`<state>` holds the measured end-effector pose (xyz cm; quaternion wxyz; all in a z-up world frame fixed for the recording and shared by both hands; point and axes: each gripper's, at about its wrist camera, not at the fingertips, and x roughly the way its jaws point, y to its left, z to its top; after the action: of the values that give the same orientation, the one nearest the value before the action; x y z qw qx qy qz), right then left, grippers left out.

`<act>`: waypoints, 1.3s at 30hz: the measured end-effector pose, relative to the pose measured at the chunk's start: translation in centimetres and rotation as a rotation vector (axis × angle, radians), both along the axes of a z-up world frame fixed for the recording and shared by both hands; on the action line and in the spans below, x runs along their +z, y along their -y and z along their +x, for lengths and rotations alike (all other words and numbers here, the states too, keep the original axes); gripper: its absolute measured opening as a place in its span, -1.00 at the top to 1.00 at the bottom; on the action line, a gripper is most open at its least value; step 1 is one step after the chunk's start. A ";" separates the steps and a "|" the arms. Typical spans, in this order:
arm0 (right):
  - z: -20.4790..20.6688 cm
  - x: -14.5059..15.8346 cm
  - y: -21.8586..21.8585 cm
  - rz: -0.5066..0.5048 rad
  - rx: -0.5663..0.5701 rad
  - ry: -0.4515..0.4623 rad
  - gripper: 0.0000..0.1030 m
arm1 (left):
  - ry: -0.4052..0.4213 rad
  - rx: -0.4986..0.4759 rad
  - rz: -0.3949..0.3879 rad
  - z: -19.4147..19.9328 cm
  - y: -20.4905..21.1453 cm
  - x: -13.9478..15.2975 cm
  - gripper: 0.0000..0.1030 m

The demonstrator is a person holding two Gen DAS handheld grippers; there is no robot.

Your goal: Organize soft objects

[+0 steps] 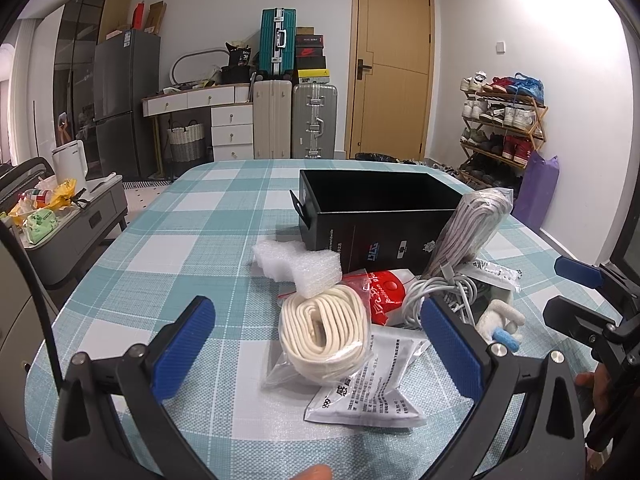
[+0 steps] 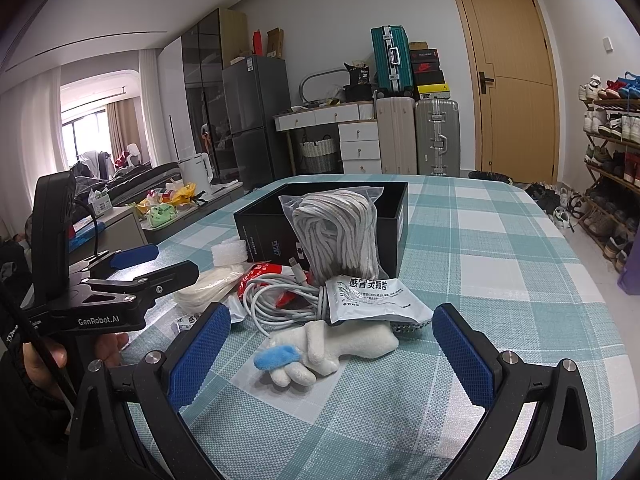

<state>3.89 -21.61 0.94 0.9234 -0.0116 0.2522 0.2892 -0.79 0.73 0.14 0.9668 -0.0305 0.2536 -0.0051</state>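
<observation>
Both grippers are spread wide and holding nothing. The left gripper (image 1: 320, 332) hovers low over the checked tablecloth (image 1: 192, 240) with a bagged coil of cream cord (image 1: 324, 330) sitting right between its 2 blue pads. The right gripper (image 2: 332, 344) is just as wide, with a white plush toy (image 2: 332, 344) with a blue bit lying between its pads.

Everything else clusters around the black box (image 2: 320, 216), which stands open-topped on the table. A bag of grey-white rope (image 2: 340, 232) leans against its near side, a white foam piece (image 1: 298, 266) lies just in front of it, and a white cable bundle (image 2: 280, 300), a red packet (image 1: 380, 292) and a silver sachet (image 2: 372, 296) are piled between the box and the plush — all touching or overlapping.
</observation>
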 end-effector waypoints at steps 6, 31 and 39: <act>0.0 0.0 0.0 0.000 -0.003 0.002 -0.99 | 0.001 0.000 -0.001 0.0 0.0 0.0 -1.00; -0.1 -0.1 0.0 0.000 -0.004 0.000 -0.99 | -0.003 -0.003 -0.003 0.0 -0.3 0.0 -1.00; 0.0 -0.2 0.0 -0.002 -0.007 -0.007 -0.99 | -0.008 0.005 -0.002 0.1 -0.4 -0.1 -1.00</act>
<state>3.87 -21.60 0.72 0.9235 -0.0107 0.2556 0.2858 -0.64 1.11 0.08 0.9658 -0.0320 0.2572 -0.0028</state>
